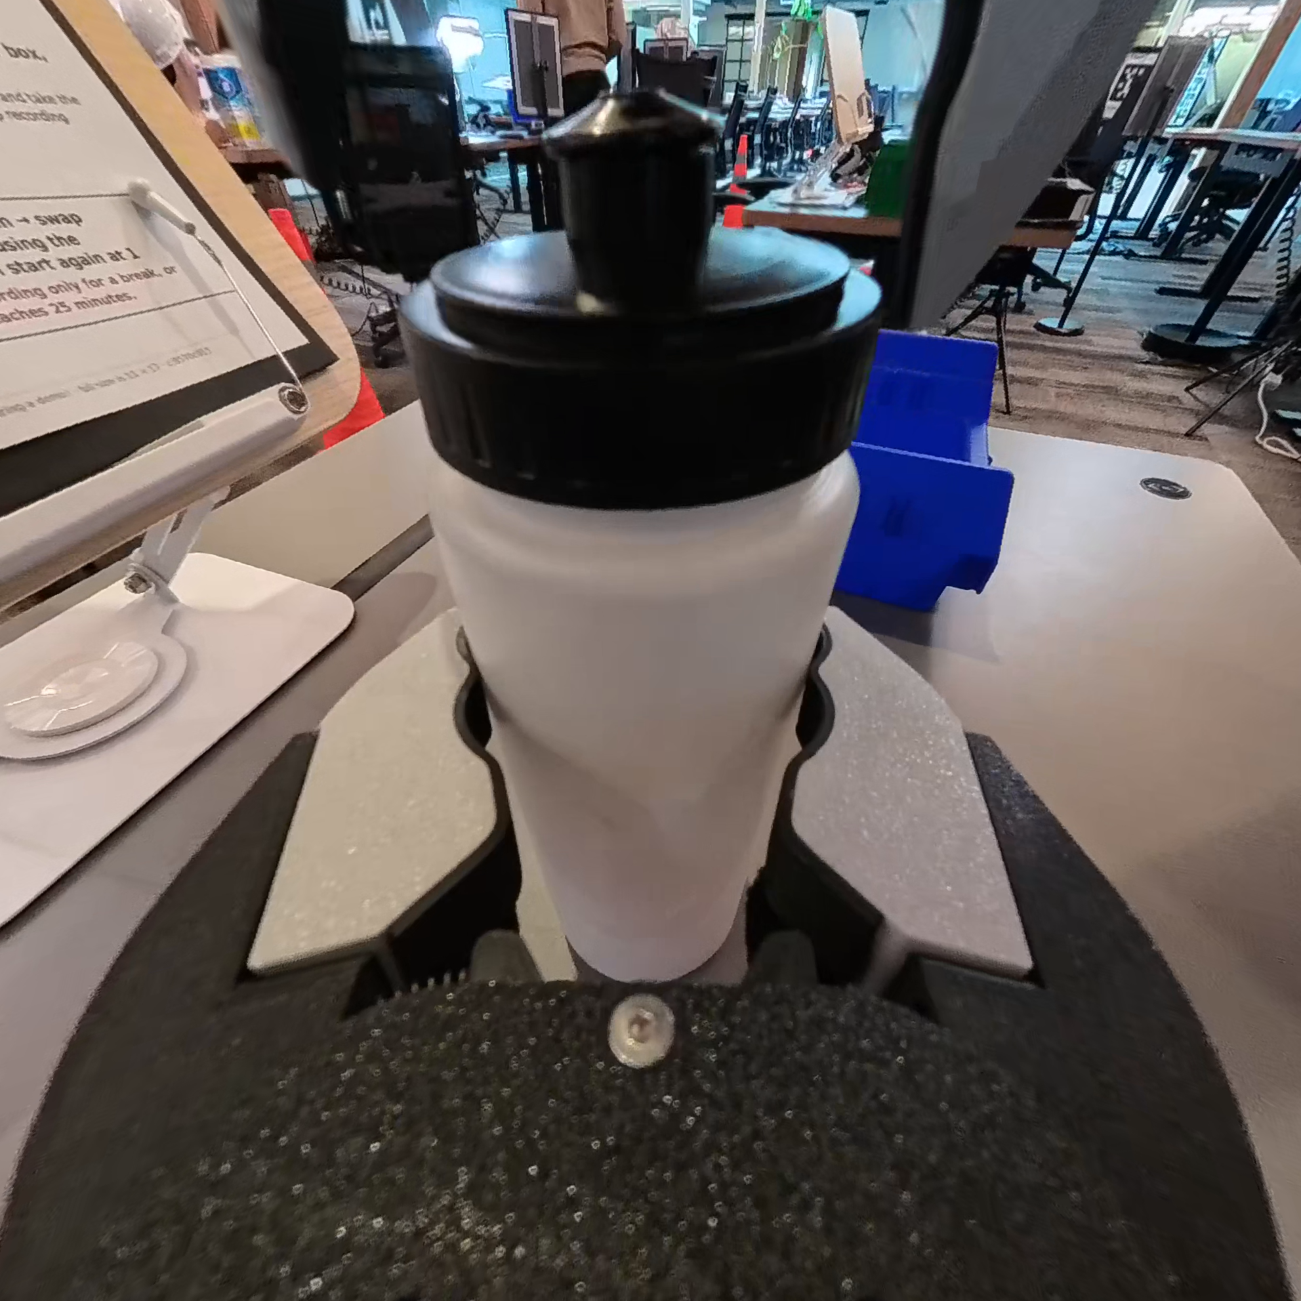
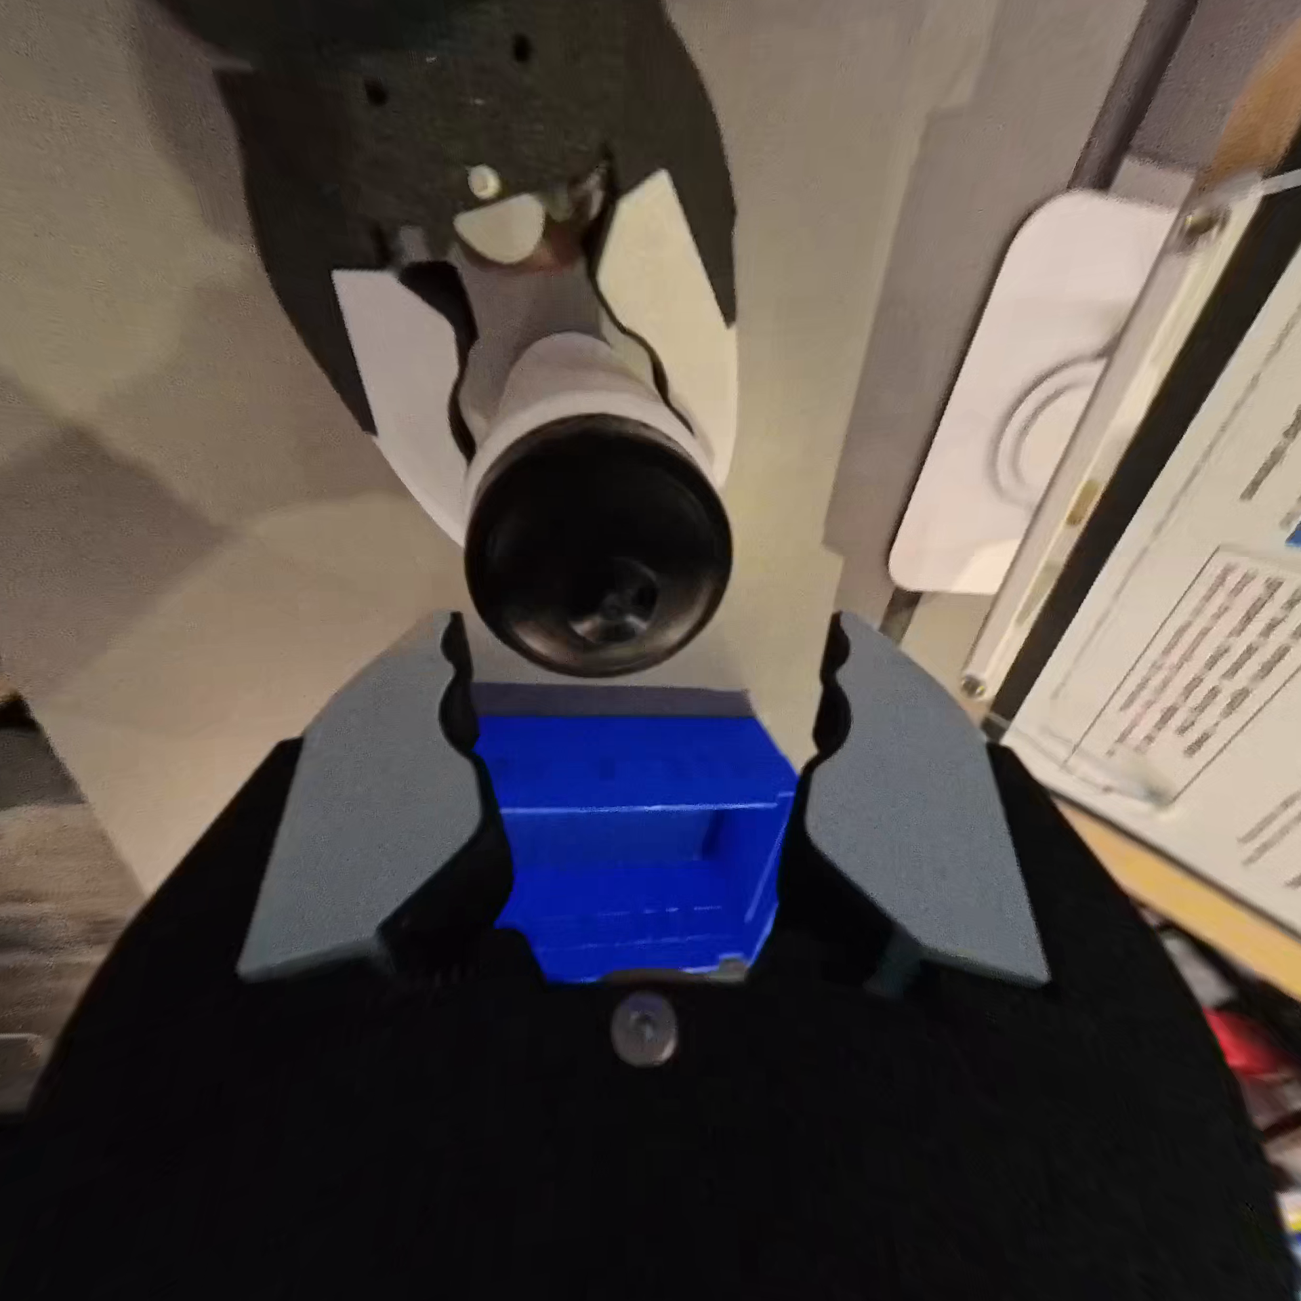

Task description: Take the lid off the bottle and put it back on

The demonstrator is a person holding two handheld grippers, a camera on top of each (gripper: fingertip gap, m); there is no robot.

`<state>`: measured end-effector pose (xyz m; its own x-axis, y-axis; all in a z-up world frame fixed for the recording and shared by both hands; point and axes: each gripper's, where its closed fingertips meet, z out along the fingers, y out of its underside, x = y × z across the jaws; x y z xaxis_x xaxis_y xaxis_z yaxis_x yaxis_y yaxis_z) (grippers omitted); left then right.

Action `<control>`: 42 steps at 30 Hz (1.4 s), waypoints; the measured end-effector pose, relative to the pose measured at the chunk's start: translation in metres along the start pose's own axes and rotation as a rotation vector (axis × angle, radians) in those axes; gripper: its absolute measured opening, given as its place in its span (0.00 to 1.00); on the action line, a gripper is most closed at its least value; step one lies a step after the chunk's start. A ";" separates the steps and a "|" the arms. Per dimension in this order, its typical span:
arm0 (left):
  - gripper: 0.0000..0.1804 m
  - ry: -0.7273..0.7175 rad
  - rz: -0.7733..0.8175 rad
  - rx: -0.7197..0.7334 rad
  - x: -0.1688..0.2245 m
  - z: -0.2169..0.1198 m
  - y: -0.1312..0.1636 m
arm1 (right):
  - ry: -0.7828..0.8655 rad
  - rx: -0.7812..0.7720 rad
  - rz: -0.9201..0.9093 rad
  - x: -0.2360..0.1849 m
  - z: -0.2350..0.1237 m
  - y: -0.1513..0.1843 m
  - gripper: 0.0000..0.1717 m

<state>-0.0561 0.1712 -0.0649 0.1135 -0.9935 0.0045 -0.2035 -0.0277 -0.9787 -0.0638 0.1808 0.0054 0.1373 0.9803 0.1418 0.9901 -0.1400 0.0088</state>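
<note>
A white bottle (image 1: 644, 669) with a black lid (image 1: 640, 380) screwed on stands upright between the fingers of my left gripper (image 1: 642, 640). Both pads press its sides, so the left gripper is shut on the bottle. In the right wrist view I look down on the lid (image 2: 598, 556) and the bottle (image 2: 584, 380) in the left gripper's white fingers (image 2: 394, 366). My right gripper (image 2: 644, 633) is open and empty. Its grey fingertips (image 2: 394, 760) are just short of the lid and do not touch it.
A blue bin (image 1: 922, 479) sits on the grey table (image 1: 1126, 669) behind the bottle, to the right; it lies under my right gripper (image 2: 633, 809). A sign on a white stand (image 1: 141, 246) with a flat base (image 1: 211, 648) is at left.
</note>
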 end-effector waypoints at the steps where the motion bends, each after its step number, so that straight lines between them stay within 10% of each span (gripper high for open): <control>1: 0.48 0.000 0.003 0.000 0.001 0.000 0.000 | -0.035 -0.006 0.093 0.000 -0.002 0.001 0.55; 6: 0.48 -0.001 0.005 -0.002 0.001 0.001 0.000 | -0.175 0.066 0.519 -0.010 0.000 -0.009 0.68; 13: 0.48 0.001 0.005 -0.003 0.001 0.001 0.000 | -0.200 0.082 0.699 -0.020 0.013 -0.016 0.50; 27: 0.48 0.003 0.007 -0.009 0.002 0.001 0.000 | -0.024 0.060 -0.171 -0.014 0.009 -0.013 0.42; 36: 0.48 0.005 0.007 -0.008 0.002 0.001 0.000 | -0.140 0.095 0.465 -0.014 -0.006 -0.010 0.64; 42: 0.48 0.002 0.010 -0.010 0.002 0.002 0.000 | -0.202 0.131 0.748 -0.020 0.002 -0.021 0.54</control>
<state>-0.0539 0.1695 -0.0654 0.1097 -0.9940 -0.0048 -0.2147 -0.0189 -0.9765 -0.0874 0.1641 0.0003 0.7592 0.6398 -0.1194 0.6257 -0.7680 -0.1367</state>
